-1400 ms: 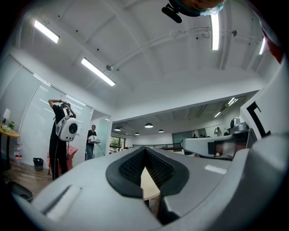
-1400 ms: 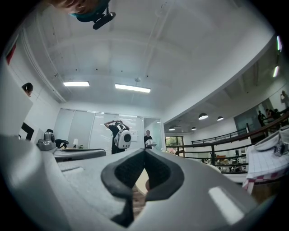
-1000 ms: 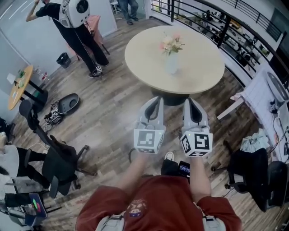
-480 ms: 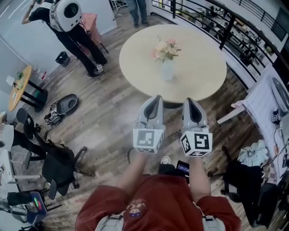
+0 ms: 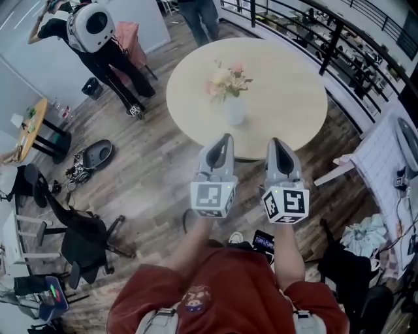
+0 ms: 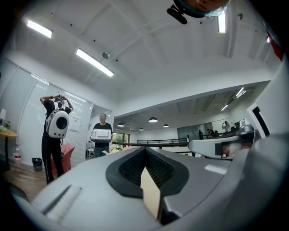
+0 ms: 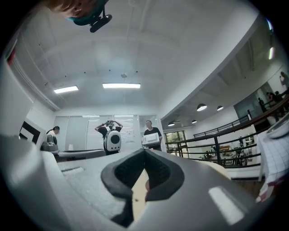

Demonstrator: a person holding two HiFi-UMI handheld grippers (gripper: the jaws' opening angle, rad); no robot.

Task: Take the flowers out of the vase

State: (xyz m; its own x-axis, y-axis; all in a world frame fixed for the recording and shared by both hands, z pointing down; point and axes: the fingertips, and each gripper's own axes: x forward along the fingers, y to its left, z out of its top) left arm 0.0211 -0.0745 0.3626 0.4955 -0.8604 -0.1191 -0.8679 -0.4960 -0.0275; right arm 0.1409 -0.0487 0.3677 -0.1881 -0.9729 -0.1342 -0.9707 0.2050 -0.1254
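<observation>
In the head view a pale glass vase [image 5: 234,109] stands upright on the round beige table [image 5: 287,85], holding a bunch of pink and cream flowers [image 5: 226,81]. My left gripper [image 5: 224,139] is held level just short of the table's near edge, below the vase, shut with nothing in it. My right gripper [image 5: 275,142] is beside it, also at the table's edge, shut and empty. In the left gripper view the closed jaws [image 6: 145,151] fill the lower frame; the right gripper view shows its closed jaws [image 7: 144,153] the same way. Neither gripper view shows the vase.
A person with a white backpack [image 5: 91,26] stands at the far left, and another person [image 5: 199,13] behind the table. Black office chairs [image 5: 78,235] are at the left, a dark chair [image 5: 356,261] at the right. A black railing [image 5: 326,32] runs behind the table.
Both grippers have moved forward together towards the table. The table and vase now lie closer to the fingertips and lower in the head view. Both stayed shut.
</observation>
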